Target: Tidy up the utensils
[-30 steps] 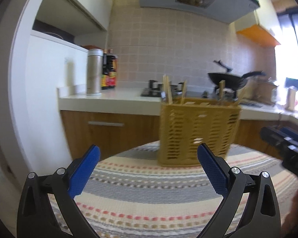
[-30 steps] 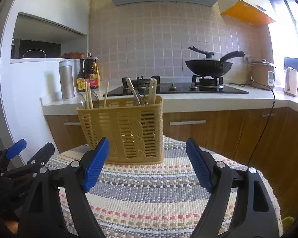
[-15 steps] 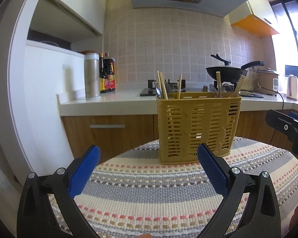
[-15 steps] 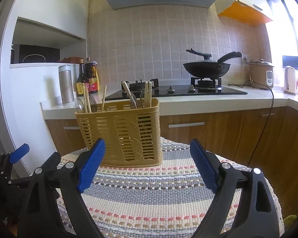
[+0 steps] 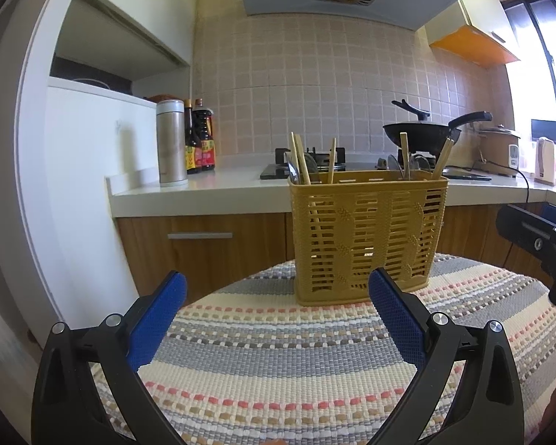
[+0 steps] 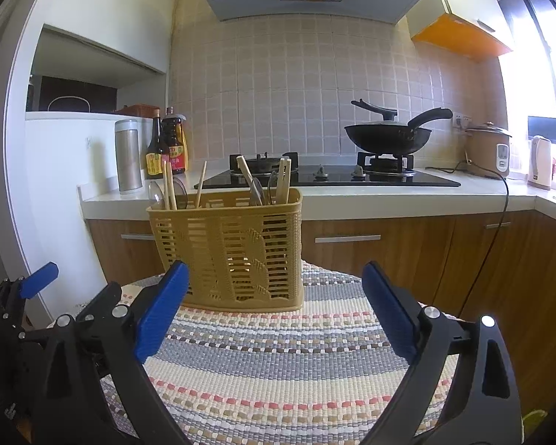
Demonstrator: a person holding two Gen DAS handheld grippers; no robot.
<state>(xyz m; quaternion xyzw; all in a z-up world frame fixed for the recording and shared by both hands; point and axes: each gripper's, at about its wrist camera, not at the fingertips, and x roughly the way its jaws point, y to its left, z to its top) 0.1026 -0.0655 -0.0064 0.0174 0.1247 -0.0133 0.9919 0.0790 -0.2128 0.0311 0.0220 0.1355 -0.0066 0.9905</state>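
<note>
Basket: your yellow utensil basket [image 5: 367, 237] stands upright on the striped mat [image 5: 296, 363], chopsticks [image 6: 168, 189] and spoons already inside.
Grippers: left gripper [image 5: 276, 319] is spread wide and empty; right gripper [image 6: 274, 311] has just been opening, nothing between its jaws.
Left: no loose utensils visible near the basket; you look nearly finished.

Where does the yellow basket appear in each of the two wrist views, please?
Left wrist: basket right of centre, on the striped mat, beyond the right fingertip.
Right wrist: basket left of centre, behind the left fingertip.
Shared landmark: the black wok on the stove, up and right of the basket in both.
</note>
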